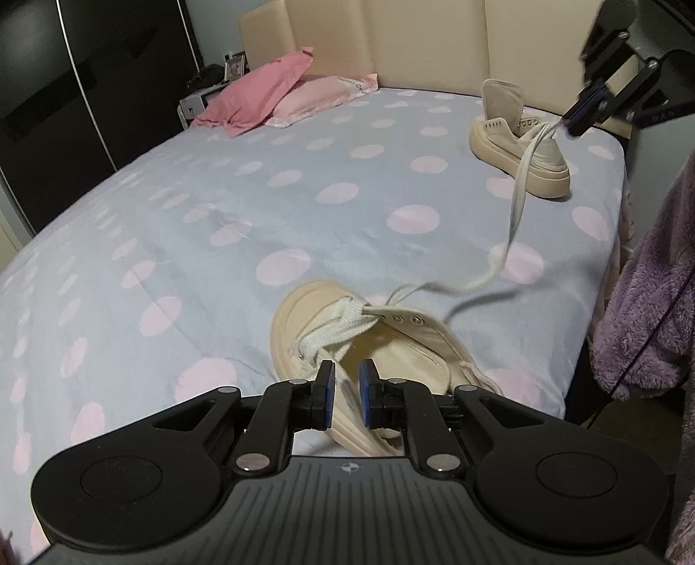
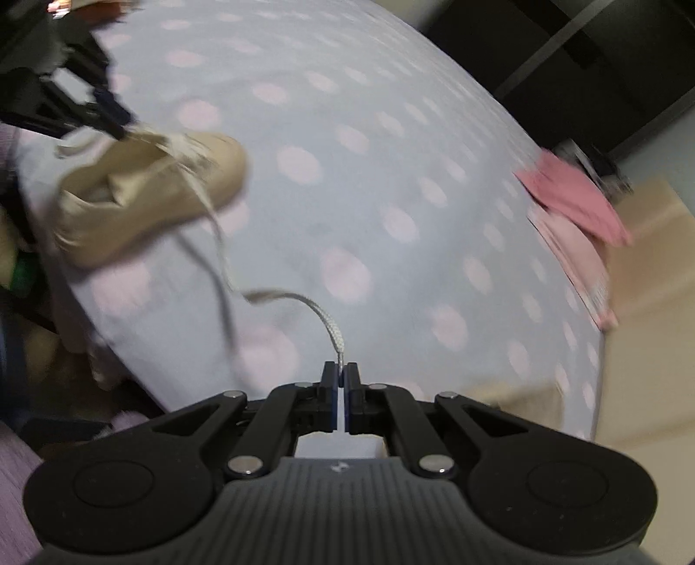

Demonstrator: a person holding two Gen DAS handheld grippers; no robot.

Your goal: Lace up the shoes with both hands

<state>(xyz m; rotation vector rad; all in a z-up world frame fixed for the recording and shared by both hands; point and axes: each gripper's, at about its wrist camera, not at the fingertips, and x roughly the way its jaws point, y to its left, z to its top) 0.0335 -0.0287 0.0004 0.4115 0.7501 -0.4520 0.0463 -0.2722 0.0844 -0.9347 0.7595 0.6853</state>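
A cream platform shoe (image 1: 391,343) lies on the bed close in front of me, partly laced with a white lace (image 1: 517,195). My left gripper (image 1: 346,384) is shut on the shoe's upper edge, whose cream fabric sits between the blue pads. From an eyelet the lace rises in a loose curve to my right gripper (image 1: 567,124), held high at the right. In the right wrist view that gripper (image 2: 342,373) is shut on the lace's tip, and the lace (image 2: 321,313) trails back to the blurred shoe (image 2: 143,191) and the left gripper (image 2: 119,130).
A second cream shoe (image 1: 521,147) stands upright near the far right of the spotted bedspread (image 1: 217,208). Pink pillows (image 1: 269,91) lie against the beige headboard (image 1: 412,39). A purple fleece garment (image 1: 643,313) hangs past the bed's right edge. A dark wardrobe (image 1: 65,95) stands left.
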